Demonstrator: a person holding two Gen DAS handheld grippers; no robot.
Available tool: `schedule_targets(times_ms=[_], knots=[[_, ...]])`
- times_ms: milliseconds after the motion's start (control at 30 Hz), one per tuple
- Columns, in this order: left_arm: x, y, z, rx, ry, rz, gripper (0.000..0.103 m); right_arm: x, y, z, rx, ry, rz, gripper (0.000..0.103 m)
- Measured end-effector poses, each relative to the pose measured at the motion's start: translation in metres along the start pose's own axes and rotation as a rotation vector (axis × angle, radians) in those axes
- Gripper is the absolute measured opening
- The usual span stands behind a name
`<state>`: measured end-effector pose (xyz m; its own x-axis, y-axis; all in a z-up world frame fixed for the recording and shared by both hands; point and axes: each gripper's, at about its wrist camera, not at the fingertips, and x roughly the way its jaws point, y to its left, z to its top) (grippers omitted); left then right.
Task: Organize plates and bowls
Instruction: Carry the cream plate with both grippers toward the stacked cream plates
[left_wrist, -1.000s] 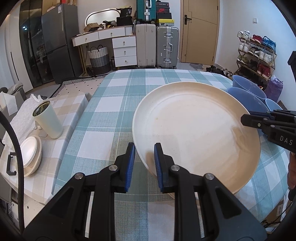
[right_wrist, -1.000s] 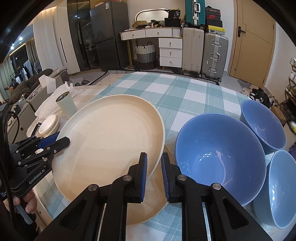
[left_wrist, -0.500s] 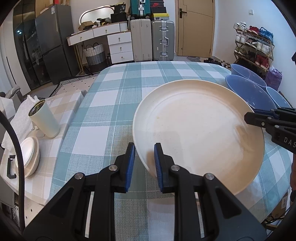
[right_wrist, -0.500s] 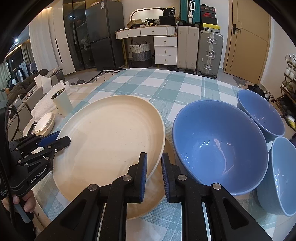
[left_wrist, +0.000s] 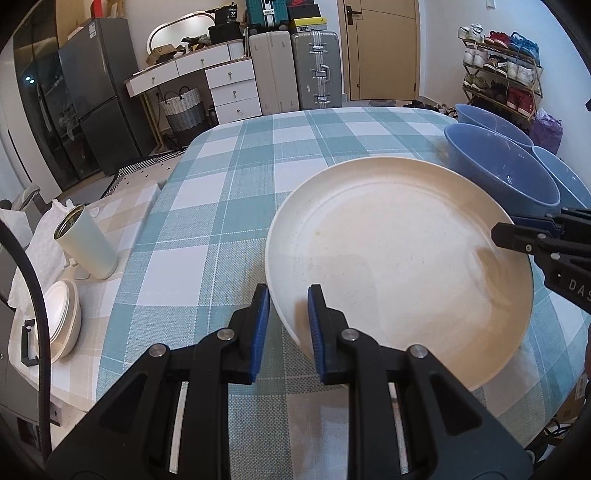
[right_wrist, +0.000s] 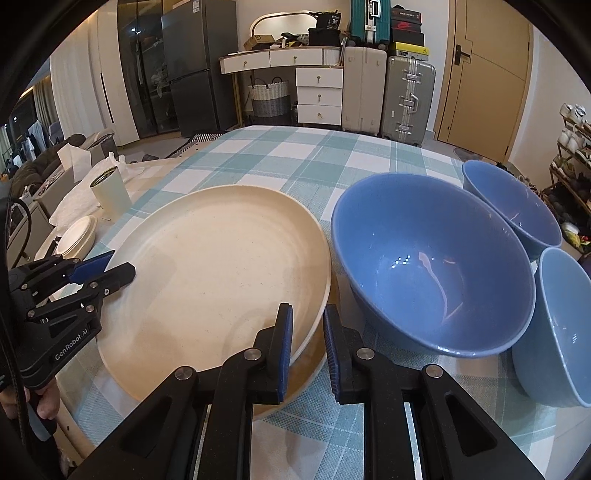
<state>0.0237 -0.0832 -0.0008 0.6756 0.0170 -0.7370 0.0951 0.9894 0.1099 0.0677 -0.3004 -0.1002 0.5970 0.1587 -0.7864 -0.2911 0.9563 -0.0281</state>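
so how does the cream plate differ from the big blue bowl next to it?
The cream plate is shallow and wide; the big blue bowl is deep with steep walls. The plate is matte and speckled; the bowl is glossy, with highlights. The left gripper and right gripper straddle the plate's rim; nothing holds the bowl. Both are empty, on the checked tablecloth.
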Motion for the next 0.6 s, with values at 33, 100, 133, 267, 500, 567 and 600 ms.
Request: schedule_targets(times_ms=[33,100,133,267,500,567,600], knots=[[0.001,0.000,-0.001,0.002,0.003,-0.002,0.017,0.001,0.000,-0.001,0.000,0.000,-0.003,0.017],[0.003,-0.003,-0.002,0.013,0.008,0.003,0.017,-0.001,-0.001,-0.005,-0.004,-0.003,-0.011,0.017],[0.005,-0.004,-0.003,0.019,0.009,0.007,0.017,-0.001,0.000,-0.006,-0.008,-0.005,-0.017,0.017],[0.012,-0.008,-0.004,0.032,0.023,0.009,0.017,0.000,0.001,-0.009,-0.022,-0.006,-0.037,0.017],[0.016,-0.010,-0.006,0.047,0.028,0.019,0.017,0.006,0.002,-0.015,-0.024,0.005,-0.048,0.018],[0.017,-0.010,-0.007,0.049,0.031,0.022,0.017,0.009,0.003,-0.018,-0.027,0.009,-0.050,0.018],[0.018,-0.010,-0.007,0.049,0.032,0.020,0.017,0.010,0.004,-0.018,-0.029,0.008,-0.053,0.019]])
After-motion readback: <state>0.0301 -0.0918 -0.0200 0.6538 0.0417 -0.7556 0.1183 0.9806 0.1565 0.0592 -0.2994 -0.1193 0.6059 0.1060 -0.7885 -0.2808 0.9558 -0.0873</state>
